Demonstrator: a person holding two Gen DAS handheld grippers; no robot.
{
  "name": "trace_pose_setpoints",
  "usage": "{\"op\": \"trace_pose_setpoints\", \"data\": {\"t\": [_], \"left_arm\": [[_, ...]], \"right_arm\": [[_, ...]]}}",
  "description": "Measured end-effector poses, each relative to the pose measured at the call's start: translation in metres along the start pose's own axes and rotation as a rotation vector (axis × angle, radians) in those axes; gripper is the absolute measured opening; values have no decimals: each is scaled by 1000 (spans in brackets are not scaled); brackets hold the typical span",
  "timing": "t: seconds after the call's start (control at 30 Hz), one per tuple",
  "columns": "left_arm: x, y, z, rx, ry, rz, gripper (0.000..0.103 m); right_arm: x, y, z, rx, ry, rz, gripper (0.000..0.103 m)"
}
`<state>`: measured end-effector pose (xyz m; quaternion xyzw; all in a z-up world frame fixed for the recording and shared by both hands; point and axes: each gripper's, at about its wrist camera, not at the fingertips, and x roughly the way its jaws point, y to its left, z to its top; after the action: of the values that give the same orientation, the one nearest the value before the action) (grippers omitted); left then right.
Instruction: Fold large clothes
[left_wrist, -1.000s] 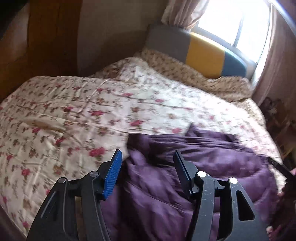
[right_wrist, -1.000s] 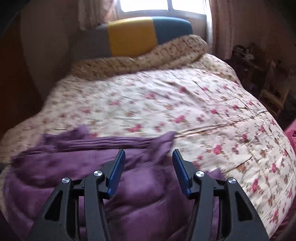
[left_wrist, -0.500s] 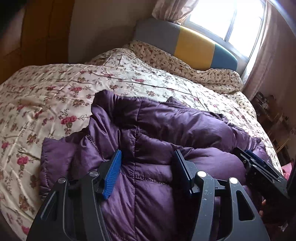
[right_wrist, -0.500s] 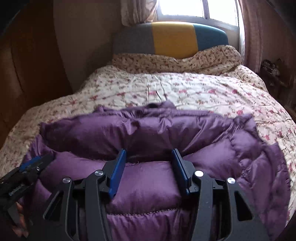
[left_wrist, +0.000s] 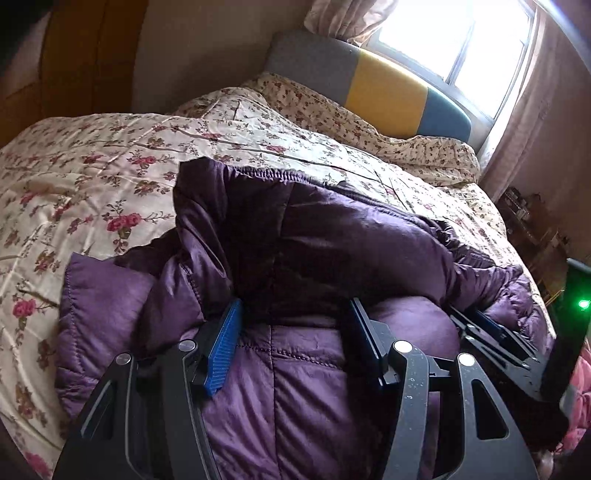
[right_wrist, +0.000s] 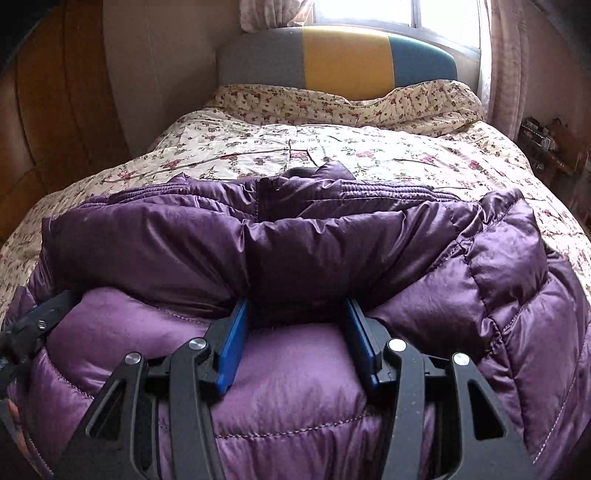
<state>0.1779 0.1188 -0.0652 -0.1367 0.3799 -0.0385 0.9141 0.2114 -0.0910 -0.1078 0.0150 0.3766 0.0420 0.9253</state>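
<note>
Purple puffer jacket (right_wrist: 295, 240) on floral bedspread (right_wrist: 369, 155)

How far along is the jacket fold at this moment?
Done: the purple jacket is doubled over on the bed. In hand: left gripper and right gripper both straddle the puffy fold. Left: the bundle looks loose and bulging, so flattening and probably another fold remain.

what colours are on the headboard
Headboard: grey, yellow and teal panels, clearest in the right wrist view.
</note>
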Motion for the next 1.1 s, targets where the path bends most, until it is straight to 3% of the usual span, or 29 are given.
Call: {"op": "trace_pose_setpoints", "data": {"t": [0.13, 0.3, 0.63, 0.73, 0.83, 1.1], "left_arm": [[-25, 2, -1, 7, -13, 1, 71], [-62, 25, -5, -41, -51, 12, 71], [-94, 84, -32, -149, -24, 51, 71], [-94, 92, -44, -178, -1, 31, 71], [-95, 97, -53, -200, 8, 5, 78], [-98, 103, -63, -237, 21, -59, 78]], "right_arm": [[-7, -1, 4, 7, 5, 18, 52], [-35, -5, 6, 22, -30, 60, 53], [-101, -5, -20, 28, -56, 167, 21], [-115, 0, -36, 9, -39, 186, 17], [-119, 4, -48, -7, -24, 188, 15], [-105, 9, -68, -36, 42, 157, 13]]}}
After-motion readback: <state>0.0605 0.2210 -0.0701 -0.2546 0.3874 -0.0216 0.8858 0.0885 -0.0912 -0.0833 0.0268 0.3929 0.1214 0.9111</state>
